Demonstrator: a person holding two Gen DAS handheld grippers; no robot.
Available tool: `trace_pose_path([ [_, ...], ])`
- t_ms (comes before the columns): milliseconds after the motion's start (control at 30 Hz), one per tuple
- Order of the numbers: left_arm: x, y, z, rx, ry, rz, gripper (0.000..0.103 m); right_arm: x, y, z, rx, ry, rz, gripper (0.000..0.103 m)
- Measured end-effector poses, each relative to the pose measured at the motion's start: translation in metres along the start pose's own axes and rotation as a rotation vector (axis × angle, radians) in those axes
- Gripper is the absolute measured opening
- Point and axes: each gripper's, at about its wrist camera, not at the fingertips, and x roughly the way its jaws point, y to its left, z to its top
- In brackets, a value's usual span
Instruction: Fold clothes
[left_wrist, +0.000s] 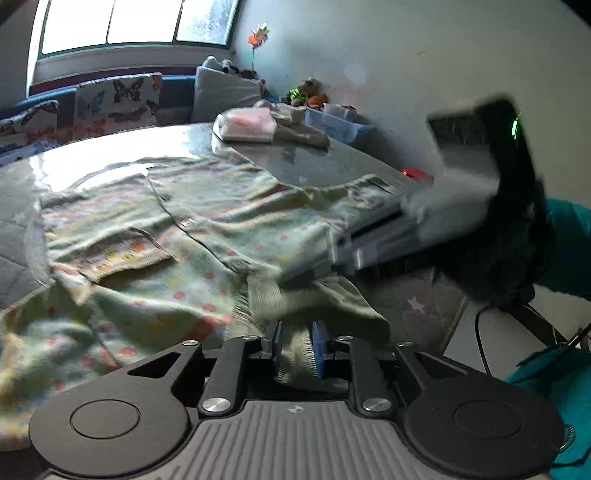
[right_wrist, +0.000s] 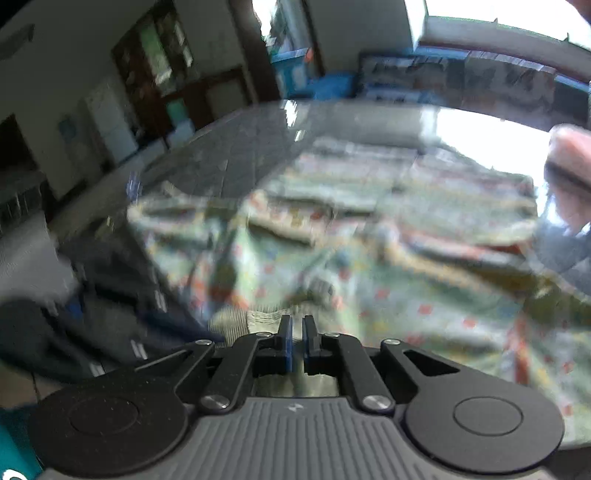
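**Both grippers at the cardigan hem**

The left gripper (left_wrist: 295, 341) has its blue-padded fingers (left_wrist: 277, 341) clenched on a ribbed edge of the cardigan (left_wrist: 207, 229). The right gripper (right_wrist: 296, 341) has its fingers nearly together; whether they pinch fabric cannot be told through blur. The cardigan lies spread on the glossy desk (left_wrist: 110, 155), beside folded clothes (left_wrist: 273, 127).

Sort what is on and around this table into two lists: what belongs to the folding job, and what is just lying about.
Belongs to the job:
- floral cardigan, spread on the table
- left gripper, shut on the cardigan's ribbed edge
- right gripper, jaws nearly closed

Lying about:
- folded pile at the far edge
- beige garment beside it
- plastic box
- butterfly cushions
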Motion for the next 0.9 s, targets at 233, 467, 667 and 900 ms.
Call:
trace_pose_path([
  [233,0.009,0.009,0.021,-0.050,-0.048,0.029,0.020,-0.009,0.007,-0.005,-0.044,-0.013,-0.013,0.010],
  [467,0.045,0.015,0.031,-0.110,-0.036,0.033,0.020,-0.020,0.004,-0.009,-0.039,-0.031,-0.037,0.010],
  [667,0.062,0.022,0.027,-0.136,0.010,0.050,0.020,-0.018,-0.014,-0.015,0.022,-0.015,-0.073,0.011],
  [900,0.057,0.017,0.034,-0.130,0.001,0.054,0.021,-0.033,-0.040,-0.004,0.063,-0.102,-0.164,0.027],
])
